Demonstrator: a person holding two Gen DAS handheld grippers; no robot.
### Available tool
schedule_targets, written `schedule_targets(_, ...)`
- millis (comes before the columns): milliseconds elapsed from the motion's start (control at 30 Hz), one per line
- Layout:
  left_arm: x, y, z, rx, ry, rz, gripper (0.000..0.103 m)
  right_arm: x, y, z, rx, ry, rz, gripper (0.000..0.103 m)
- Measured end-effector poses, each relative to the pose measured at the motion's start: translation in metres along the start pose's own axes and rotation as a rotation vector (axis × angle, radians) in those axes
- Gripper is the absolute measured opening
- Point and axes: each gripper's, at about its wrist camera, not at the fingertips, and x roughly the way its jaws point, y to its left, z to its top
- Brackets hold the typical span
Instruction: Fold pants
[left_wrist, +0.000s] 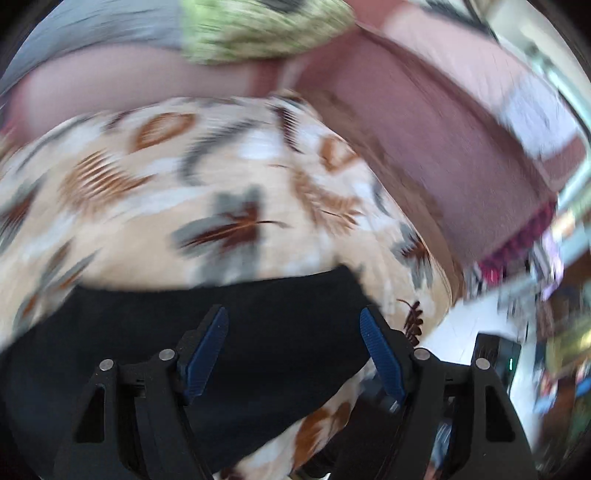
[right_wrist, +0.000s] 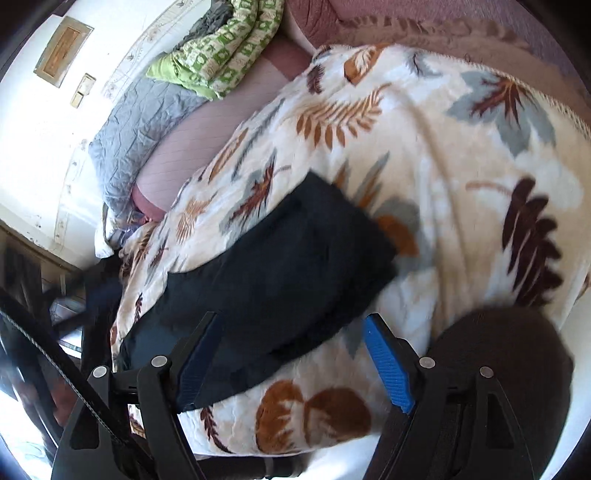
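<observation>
The black pants (right_wrist: 280, 266) lie folded in a thick bundle on a cream blanket with a leaf print (right_wrist: 424, 155) that covers the bed. In the left wrist view, which is blurred, the black pants (left_wrist: 221, 332) fill the lower part of the picture. My left gripper (left_wrist: 293, 325) hovers over them, open, with nothing pinched between its blue pads (left_wrist: 205, 358). My right gripper (right_wrist: 291, 332) is open too, above the near edge of the bundle. Its left finger (right_wrist: 195, 362) overlaps the cloth and its right pad (right_wrist: 388, 362) stands over the blanket.
A green patterned quilt (right_wrist: 221, 48) and a grey pillow (right_wrist: 136, 129) lie at the head of the bed on a pink sheet (right_wrist: 207, 125). A dark round shape (right_wrist: 495, 369) sits at the lower right. The bed's edge and dark furniture (right_wrist: 37, 295) are at the left.
</observation>
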Motion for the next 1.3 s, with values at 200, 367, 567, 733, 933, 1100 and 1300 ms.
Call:
schedule_targets(200, 0.098, -0.053, 0.031, 0.143, 0.159, 0.012, 0.073, 0.012, 0.005, -0.008, -0.026, -0.013, -0.055, 0.084)
schedule_targets(367, 0.149, -0.059, 0.035, 0.191, 0.245, 0.053, 0.073, 0.029, 0.001, 0.000, -0.024, -0.018, -0.087, 0.084)
schedule_targets(567, 0.186, -0.055, 0.034, 0.255, 0.332, 0.084, 0.073, 0.044, -0.002, 0.004, -0.019, -0.096, -0.075, 0.094)
schedule_targets(733, 0.178, -0.065, 0.026, 0.411, 0.329, 0.069, 0.028, 0.044, -0.001, 0.004, -0.063, -0.152, -0.099, 0.062)
schedule_targets(933, 0.134, -0.039, 0.027, 0.296, 0.236, -0.050, 0.020, 0.035, 0.007, 0.018, -0.113, -0.131, -0.054, 0.024)
schedule_targets(1100, 0.086, -0.006, 0.029, 0.144, 0.121, -0.123, 0.020, 0.025, 0.061, 0.013, -0.286, -0.145, -0.016, 0.023)
schedule_targets(1300, 0.036, 0.071, -0.001, -0.081, 0.015, -0.117, 0.020, 0.050, 0.130, -0.005, -0.493, -0.067, 0.064, 0.023)
